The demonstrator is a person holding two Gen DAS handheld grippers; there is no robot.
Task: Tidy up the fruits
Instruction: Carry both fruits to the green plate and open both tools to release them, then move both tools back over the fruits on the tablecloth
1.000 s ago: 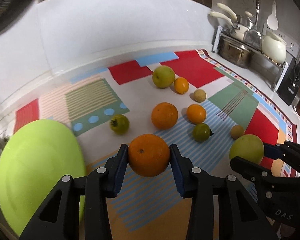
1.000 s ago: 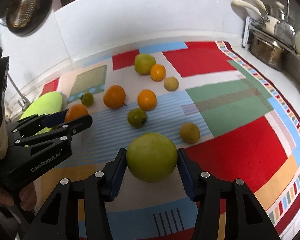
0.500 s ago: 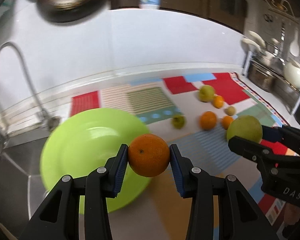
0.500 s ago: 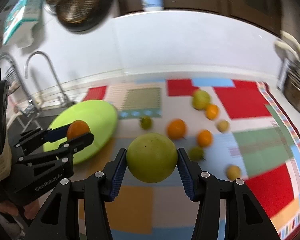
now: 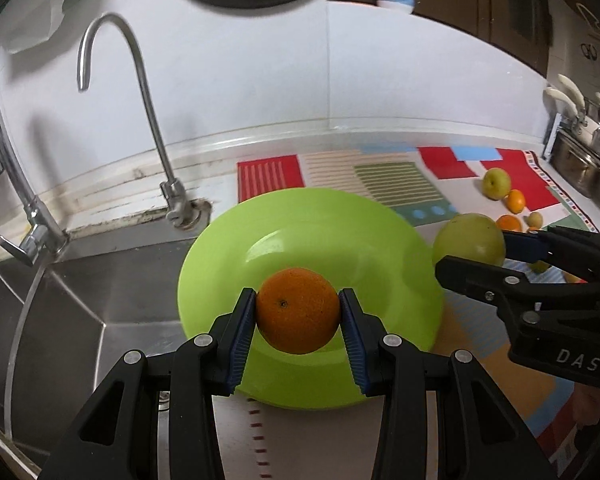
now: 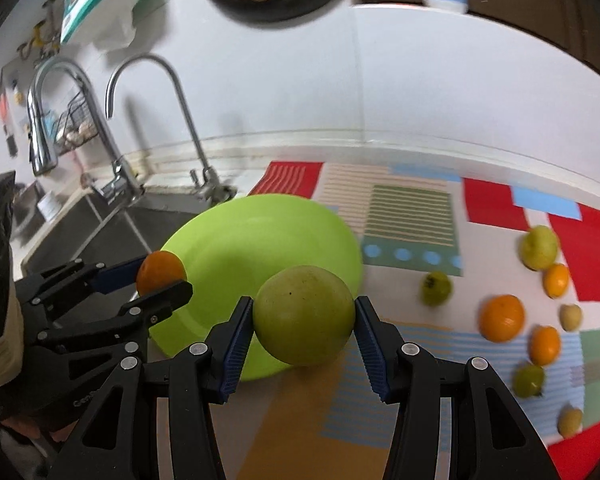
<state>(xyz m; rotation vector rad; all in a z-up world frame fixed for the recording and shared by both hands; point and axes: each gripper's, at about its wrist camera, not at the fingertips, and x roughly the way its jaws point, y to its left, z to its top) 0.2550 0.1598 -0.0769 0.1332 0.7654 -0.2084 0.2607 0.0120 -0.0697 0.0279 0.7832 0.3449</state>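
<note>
My left gripper point(image 5: 298, 322) is shut on an orange point(image 5: 298, 310) and holds it above the near part of a lime-green plate point(image 5: 340, 236). My right gripper point(image 6: 304, 330) is shut on a large green fruit point(image 6: 304, 314), just above the plate's point(image 6: 240, 240) near right rim. In the left wrist view the right gripper point(image 5: 476, 254) with the green fruit point(image 5: 468, 238) sits at the plate's right edge. In the right wrist view the left gripper point(image 6: 162, 274) with the orange point(image 6: 160, 270) is at the plate's left edge.
A steel sink point(image 5: 80, 304) with two faucets point(image 5: 140, 80) lies left of the plate. Several oranges point(image 6: 502, 318) and green fruits point(image 6: 538, 246) lie on the patterned mat point(image 6: 412, 216) to the right. Pots point(image 5: 576, 164) stand at the far right.
Both grippers have swung left with their fruits, from over the scattered fruit on the mat to the green plate beside the sink. The jaws stay shut.
</note>
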